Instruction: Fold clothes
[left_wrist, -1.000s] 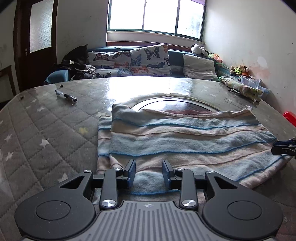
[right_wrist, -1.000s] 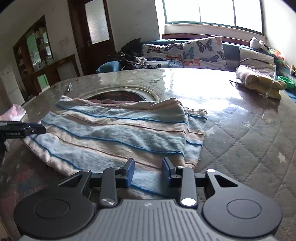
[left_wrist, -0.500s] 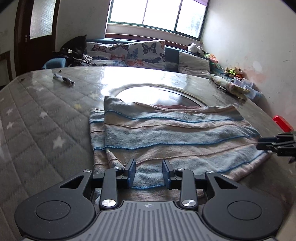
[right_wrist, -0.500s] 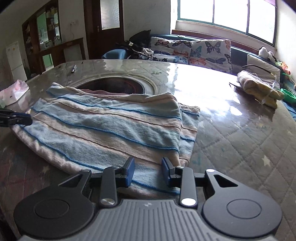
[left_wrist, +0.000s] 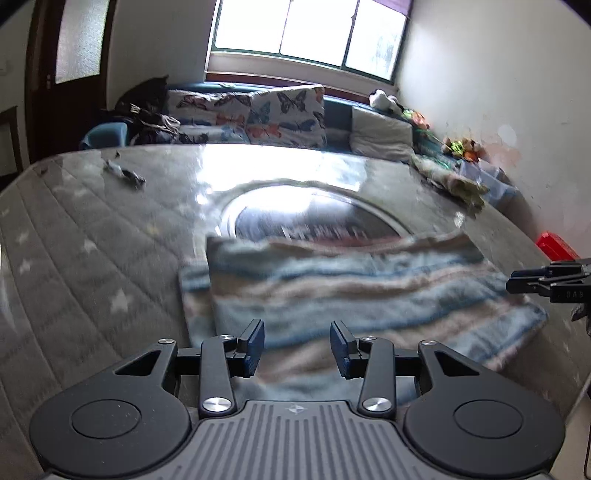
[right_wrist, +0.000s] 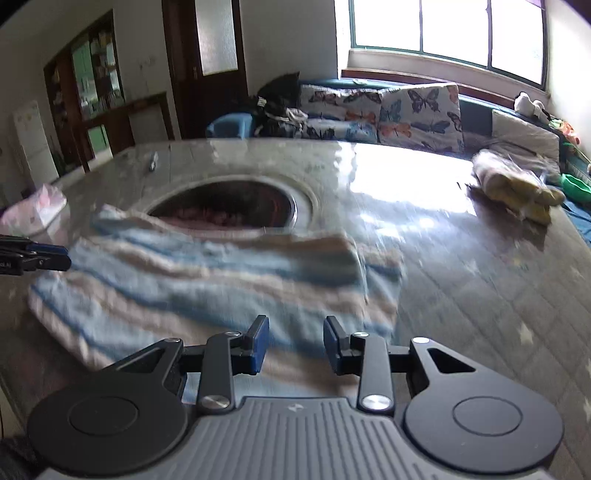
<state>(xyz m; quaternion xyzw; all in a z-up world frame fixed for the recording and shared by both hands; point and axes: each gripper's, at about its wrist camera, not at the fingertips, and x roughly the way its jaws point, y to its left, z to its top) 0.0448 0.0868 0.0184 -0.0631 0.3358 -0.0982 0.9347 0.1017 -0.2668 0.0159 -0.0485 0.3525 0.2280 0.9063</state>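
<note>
Left wrist view: quilted grey tabletop (left_wrist: 92, 258) with round central opening. Striped garment (left_wrist: 351, 291) lies flat on it, folded double, blue and beige bands, blurred; near edge toward both cameras. Left hand-held gripper (left_wrist: 297, 345) jaws apart, empty, over near hem. Right hand-held gripper (right_wrist: 295, 343) likewise apart, empty.

Folded garment (left_wrist: 354, 291) was striped pale blue and beige-pink, with thin darker blue lines. Table cover (left_wrist: 85, 236) was grey, diamond-quilted, dotted with pale stars. Sofa cushions (right_wrist: 417, 110) bore blue and orange butterflies on white. Both grippers (left_wrist: 297, 345) (right_wrist: 295, 345) were black with blue pads (right_wrist: 258, 349)
</note>
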